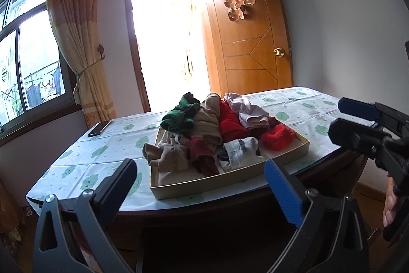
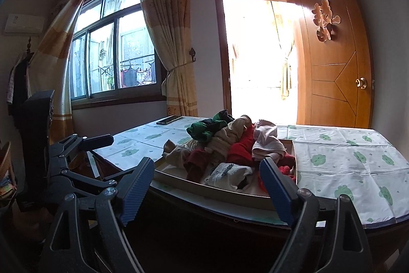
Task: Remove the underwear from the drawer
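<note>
On a table [image 1: 76,157] spread with a green-patterned cloth, a shallow cream drawer [image 1: 230,179] holds a jumbled heap of underwear [image 1: 219,129] in red, green, beige and white. Both the left gripper [image 1: 202,186] and right gripper [image 2: 207,186] hover short of the table's near edge, fingers [image 1: 281,193] spread wide and empty. A dark phone [image 1: 99,128] lies at the far corner.

Open air ahead to the drawer [image 1: 258,177] at twelve o'clock, heaped underwear [image 1: 212,129] filling it, bare tablecloth [image 2: 345,160] free at two o'clock, phone [image 1: 99,129] at ten o'clock.
</note>
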{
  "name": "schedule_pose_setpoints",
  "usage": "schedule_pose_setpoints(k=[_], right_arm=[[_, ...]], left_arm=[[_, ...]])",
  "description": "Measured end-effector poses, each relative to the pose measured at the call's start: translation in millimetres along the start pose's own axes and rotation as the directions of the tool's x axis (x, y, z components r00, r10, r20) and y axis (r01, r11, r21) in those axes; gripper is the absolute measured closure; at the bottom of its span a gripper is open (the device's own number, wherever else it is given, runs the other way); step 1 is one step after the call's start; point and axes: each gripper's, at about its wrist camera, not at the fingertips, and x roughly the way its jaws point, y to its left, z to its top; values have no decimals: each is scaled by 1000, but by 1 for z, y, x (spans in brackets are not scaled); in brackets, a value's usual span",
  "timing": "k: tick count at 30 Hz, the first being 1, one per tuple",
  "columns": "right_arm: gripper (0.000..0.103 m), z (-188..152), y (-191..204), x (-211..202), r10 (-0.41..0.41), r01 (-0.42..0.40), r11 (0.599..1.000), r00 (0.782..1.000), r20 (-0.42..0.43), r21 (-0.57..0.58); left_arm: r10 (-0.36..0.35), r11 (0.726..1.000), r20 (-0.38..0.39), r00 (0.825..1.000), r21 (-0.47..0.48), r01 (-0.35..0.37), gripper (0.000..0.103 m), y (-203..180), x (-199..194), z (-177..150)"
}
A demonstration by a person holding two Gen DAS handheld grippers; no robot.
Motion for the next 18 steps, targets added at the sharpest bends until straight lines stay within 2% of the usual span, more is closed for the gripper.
schedule_pose_setpoints(k=[18], right_arm=[[17, -1, 5, -6, 14, -14, 1000, 1000, 17, 2]], left_arm=[[-8, 1000, -17, 1000, 0, 8, 1, -2, -1, -3]])
